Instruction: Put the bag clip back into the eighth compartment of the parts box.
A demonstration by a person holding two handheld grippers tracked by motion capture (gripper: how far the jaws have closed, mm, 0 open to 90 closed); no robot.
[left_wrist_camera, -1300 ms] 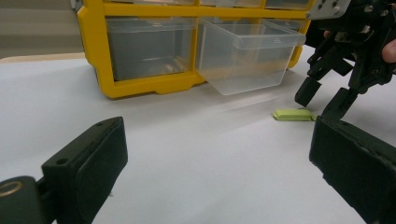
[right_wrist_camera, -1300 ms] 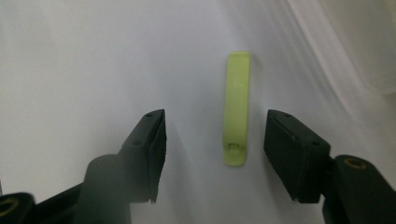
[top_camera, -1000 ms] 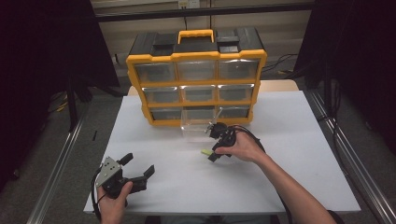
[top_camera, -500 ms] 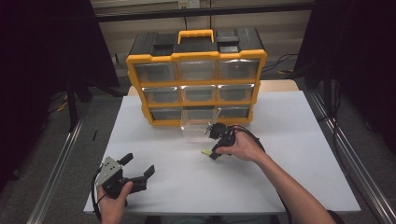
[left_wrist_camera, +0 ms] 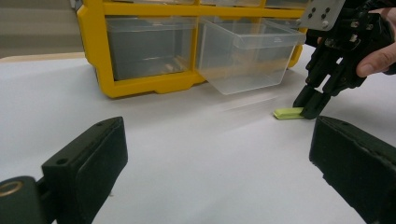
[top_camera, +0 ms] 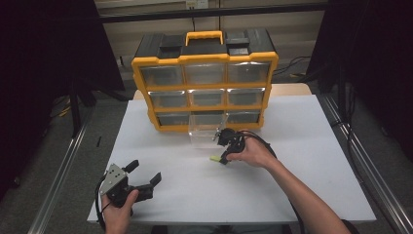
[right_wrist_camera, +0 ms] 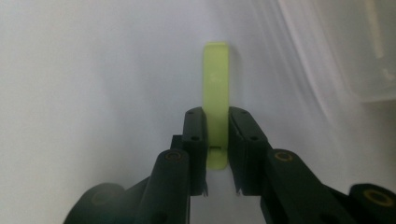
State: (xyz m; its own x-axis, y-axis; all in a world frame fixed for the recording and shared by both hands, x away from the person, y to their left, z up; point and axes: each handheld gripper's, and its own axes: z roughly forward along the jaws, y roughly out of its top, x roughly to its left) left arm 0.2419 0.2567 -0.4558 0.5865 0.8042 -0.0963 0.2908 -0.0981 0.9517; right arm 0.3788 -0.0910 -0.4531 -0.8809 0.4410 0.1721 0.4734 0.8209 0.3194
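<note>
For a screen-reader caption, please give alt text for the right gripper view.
The right gripper has just been closing its two black jaws around a flat yellow-green strip lying on the white table; a clear drawer shows at upper right.

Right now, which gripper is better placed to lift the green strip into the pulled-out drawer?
The right gripper: its jaws have just been closing around the green strip, beside the clear drawer. The left gripper sits open, well away.
</note>
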